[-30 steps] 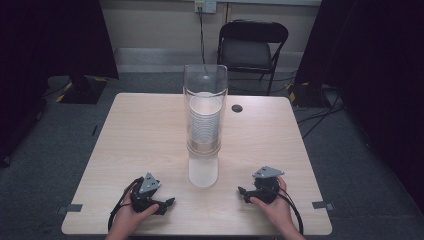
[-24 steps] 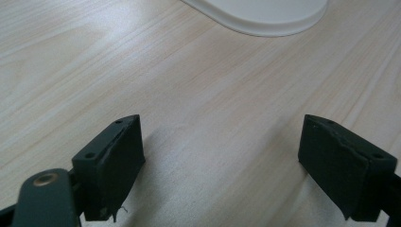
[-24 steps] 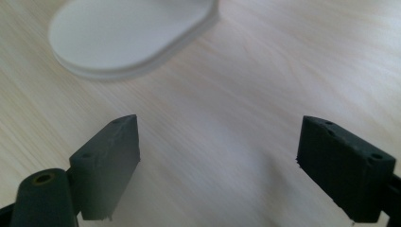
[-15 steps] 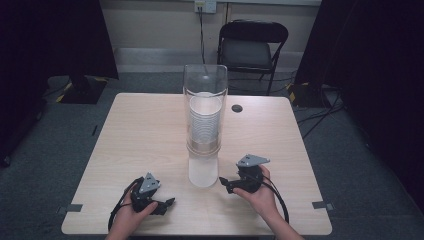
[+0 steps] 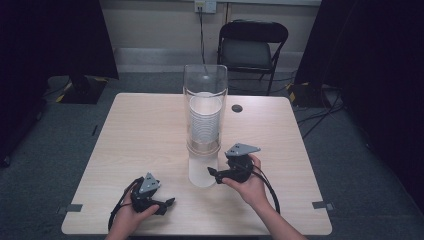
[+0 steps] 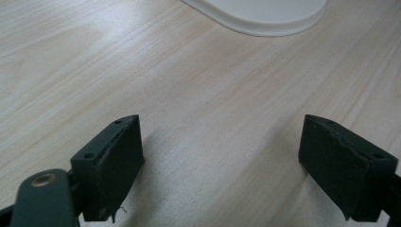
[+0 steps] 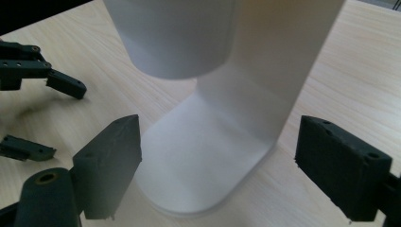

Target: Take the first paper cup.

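Standing upright on the desk [image 5: 135, 130], the cup dispenser [image 5: 205, 100] is noted as a clear tube on a white stand. A stack of white cups [image 5: 205, 125] is held inside the tube, and the lowest cup [image 7: 175, 38] is seen hanging free above the stand's rounded base [image 7: 198, 165].

Just to the right of the dispenser's base, the right hand-held gripper [image 5: 212, 172] is held off the desk in the person's right hand [image 5: 250, 187], its jaws pointed at the stand. The jaws are recorded as released and spread wide. Nothing is clasped between them, and no contact with the dispenser is observed. In the right gripper view the stand's base and column lie ahead of the gap, with the lowest cup above.

Nearer the person and to the left of the dispenser, the left hand-held gripper [image 5: 167, 204] is rested on the desk in the left hand [image 5: 132, 215]. Its jaws are likewise recorded as released, with bare wood between them. The edge of the dispenser's base is seen beyond them, well apart.

Behind the dispenser and slightly to its right, a small dark round fitting [image 5: 237, 108] is set in the desk top. Farther behind it, off the desk, a folding chair [image 5: 252, 45] is placed against the wall.
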`<state>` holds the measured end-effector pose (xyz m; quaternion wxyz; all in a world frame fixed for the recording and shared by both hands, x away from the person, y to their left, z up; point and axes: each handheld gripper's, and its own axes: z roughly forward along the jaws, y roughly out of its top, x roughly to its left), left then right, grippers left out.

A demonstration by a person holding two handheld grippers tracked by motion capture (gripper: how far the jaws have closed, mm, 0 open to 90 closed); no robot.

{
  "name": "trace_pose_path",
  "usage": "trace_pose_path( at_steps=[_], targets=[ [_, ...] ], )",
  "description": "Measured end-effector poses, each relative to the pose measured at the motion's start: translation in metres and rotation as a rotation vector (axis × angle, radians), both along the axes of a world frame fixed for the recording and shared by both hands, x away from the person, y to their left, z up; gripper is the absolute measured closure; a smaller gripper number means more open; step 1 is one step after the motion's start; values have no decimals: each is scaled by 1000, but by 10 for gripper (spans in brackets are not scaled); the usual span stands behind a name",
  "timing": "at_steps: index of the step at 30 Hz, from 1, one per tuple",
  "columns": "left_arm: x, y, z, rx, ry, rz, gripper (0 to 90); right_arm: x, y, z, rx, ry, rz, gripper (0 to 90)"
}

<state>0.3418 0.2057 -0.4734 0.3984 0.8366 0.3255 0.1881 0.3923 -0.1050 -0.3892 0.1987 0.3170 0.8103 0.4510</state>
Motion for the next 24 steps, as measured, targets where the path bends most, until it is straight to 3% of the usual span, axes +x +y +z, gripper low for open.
trace_pose_path(
  at_steps=[8, 24],
  targets=[
    [0, 0, 0, -2, 0, 0, 142, 3, 13, 6, 12, -10, 17, 152],
    [0, 0, 0, 0, 0, 0, 142, 7, 31, 13, 120, -57, 22, 208]
  ],
)
